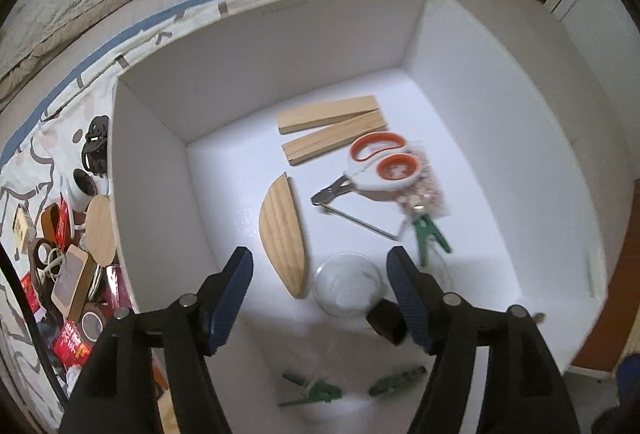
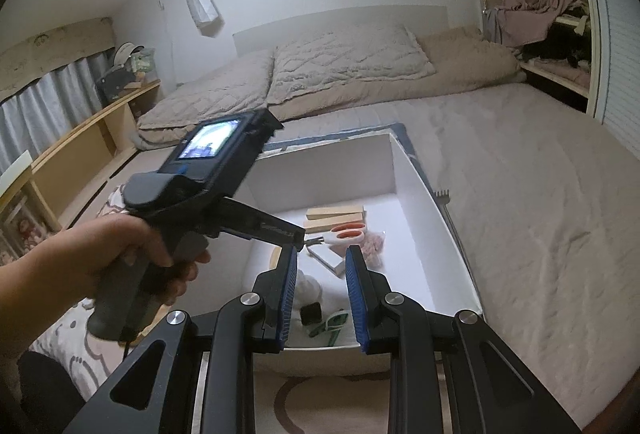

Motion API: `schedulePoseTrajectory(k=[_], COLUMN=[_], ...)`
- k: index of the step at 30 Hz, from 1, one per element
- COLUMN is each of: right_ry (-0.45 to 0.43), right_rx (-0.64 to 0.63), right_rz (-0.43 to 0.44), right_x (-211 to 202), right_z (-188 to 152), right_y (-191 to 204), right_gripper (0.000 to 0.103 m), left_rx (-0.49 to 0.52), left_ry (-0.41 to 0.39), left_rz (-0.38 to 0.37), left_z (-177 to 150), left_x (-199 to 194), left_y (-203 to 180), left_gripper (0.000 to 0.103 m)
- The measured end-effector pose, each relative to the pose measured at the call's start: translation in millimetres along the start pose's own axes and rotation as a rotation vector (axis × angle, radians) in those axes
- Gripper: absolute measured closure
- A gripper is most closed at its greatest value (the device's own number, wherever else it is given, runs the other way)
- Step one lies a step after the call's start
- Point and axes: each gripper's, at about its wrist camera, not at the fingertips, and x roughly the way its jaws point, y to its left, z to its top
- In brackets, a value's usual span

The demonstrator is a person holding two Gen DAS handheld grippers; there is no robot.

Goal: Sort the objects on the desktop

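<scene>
Hovering over: the white box (image 1: 168,122), which serves as landmark for every place below.
Left gripper (image 1: 320,270): above the box's near end, pointing steeply down into it; its blue-padded tongs are spread, with nothing pinched between them.
Left hand (image 2: 132,258): wrapped round the left gripper's handle, left of the box in the right wrist view.
Right gripper (image 2: 322,278): at the box's near edge, aimed across it; its tongs are at their narrowest, yet a gap remains between the pads and nothing is in it.
Glass bowl (image 1: 347,284): clear, on the box floor near its front, under the left gripper's open tongs and apart from them.
Black cube (image 1: 386,320): small, on the box floor just beside the bowl, close to the left gripper's right finger.
Half-round wooden piece (image 1: 282,234): on the box floor, left of the bowl.
Two wooden blocks (image 1: 332,124): side by side toward the box's far wall.
Scissors (image 1: 376,164): white and orange handles, mid-box, blades open, partly over a small clear packet (image 1: 420,190).
Green clips (image 1: 430,238): one beside the packet, more at the box's near wall.
Unsorted clutter (image 1: 72,242): tape rolls, a wooden disc, red packs and a black hair claw, heaped outside the box's left wall.
Bed (image 2: 540,194): beyond and right of the box.
</scene>
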Motion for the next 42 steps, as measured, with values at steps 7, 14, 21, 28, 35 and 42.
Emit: schedulePoseTrajectory(k=[7,14,21,28,35,42], right_ry=[-0.032,-0.055,-0.072,-0.131,-0.173,-0.184], right_rx=[-0.004,0.007,-0.004,-0.069,-0.091,-0.08], right_rz=[-0.019,-0.057,-0.087,-0.089,-0.101,-0.09], right_x=[-7,-14,-17,-32,-45,-58], right_z=[2,3,1,1,3,10], right_y=[9,15,27,50,66,81], right_gripper=[0.078,0.078,0.075,0.022,0.0,0.0], left_rx=[-0.012,-0.017,-0.001,-0.035,-0.019,0.032], left_ry=[-0.083,-0.178,-0.293,-0.388,-0.515,-0.664], left_rz=[-0.028,-0.047,-0.013,-0.093,-0.121,-0.091], left_z=[-9,-31,-58,-84,-110,-142], left_x=[-24,-51,-84,-116,-152,-191], left_y=[-6,-1,8,29,35,35], left_gripper=[0.03,0.023,0.016,0.007,0.001,0.001])
